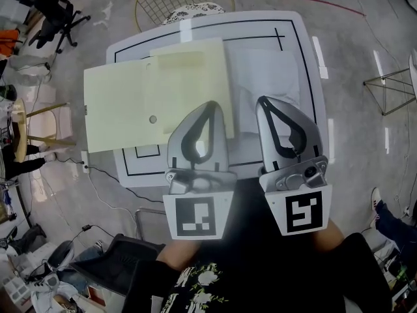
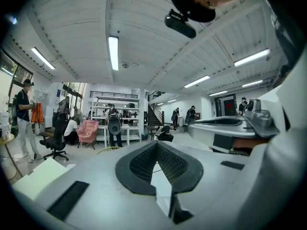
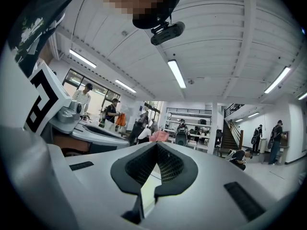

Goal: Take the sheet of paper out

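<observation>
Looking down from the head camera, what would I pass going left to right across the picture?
Stool → yellow folder → white sheet → wire frame.

Folder (image 1: 124, 103): pale yellow, matt, flat; card or thin plastic, we cannot tell which
Sheet of paper (image 1: 264, 80): white, matt, softly creased
Table (image 1: 301, 41): white, smooth, faint sheen; the black lines on it look matt
Left gripper (image 1: 212, 106) and right gripper (image 1: 265, 102): shells of grey moulded plastic, smooth, satin finish
Fittings (image 1: 306, 173) at the right gripper's base: bare silvery metal, we think
Pads (image 2: 144, 163): black, rubbery-looking, matt, with a fine grid texture in both gripper views
Marker cube (image 1: 197, 217): matt black-and-white print
Floor (image 1: 98, 194): grey concrete, mottled, slightly polished
Wire frame (image 1: 156, 2) beyond the table: thin gold-coloured metal
Ceiling (image 2: 72, 23): white ribbed panels, matt
</observation>
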The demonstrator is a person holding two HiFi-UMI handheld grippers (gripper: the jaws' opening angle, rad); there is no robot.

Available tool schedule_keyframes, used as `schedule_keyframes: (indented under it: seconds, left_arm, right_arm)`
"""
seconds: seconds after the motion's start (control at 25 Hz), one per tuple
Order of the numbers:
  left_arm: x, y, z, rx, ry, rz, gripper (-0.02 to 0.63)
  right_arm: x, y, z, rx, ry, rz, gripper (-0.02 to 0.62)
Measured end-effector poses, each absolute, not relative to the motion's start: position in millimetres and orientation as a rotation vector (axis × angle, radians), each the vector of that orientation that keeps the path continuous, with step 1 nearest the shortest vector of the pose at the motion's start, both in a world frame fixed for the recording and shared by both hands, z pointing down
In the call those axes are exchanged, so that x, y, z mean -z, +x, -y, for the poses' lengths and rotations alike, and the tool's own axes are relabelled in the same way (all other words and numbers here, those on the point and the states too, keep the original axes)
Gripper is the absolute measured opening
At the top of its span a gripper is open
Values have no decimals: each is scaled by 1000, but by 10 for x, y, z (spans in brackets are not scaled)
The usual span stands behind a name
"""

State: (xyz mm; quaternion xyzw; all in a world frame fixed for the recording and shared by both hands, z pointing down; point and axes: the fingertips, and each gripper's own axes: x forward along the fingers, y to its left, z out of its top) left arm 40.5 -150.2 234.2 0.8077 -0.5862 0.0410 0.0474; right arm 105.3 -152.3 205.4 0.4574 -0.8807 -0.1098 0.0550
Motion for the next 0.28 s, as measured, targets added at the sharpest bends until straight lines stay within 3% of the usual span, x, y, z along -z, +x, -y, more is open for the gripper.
schedule_keyframes:
  seconds: [0.28]
  left_arm:
    - [-2353,78,1352,-128,2469,1766,2]
  right_arm:
    - [-2069,731,1389,332,1409,2651,-2]
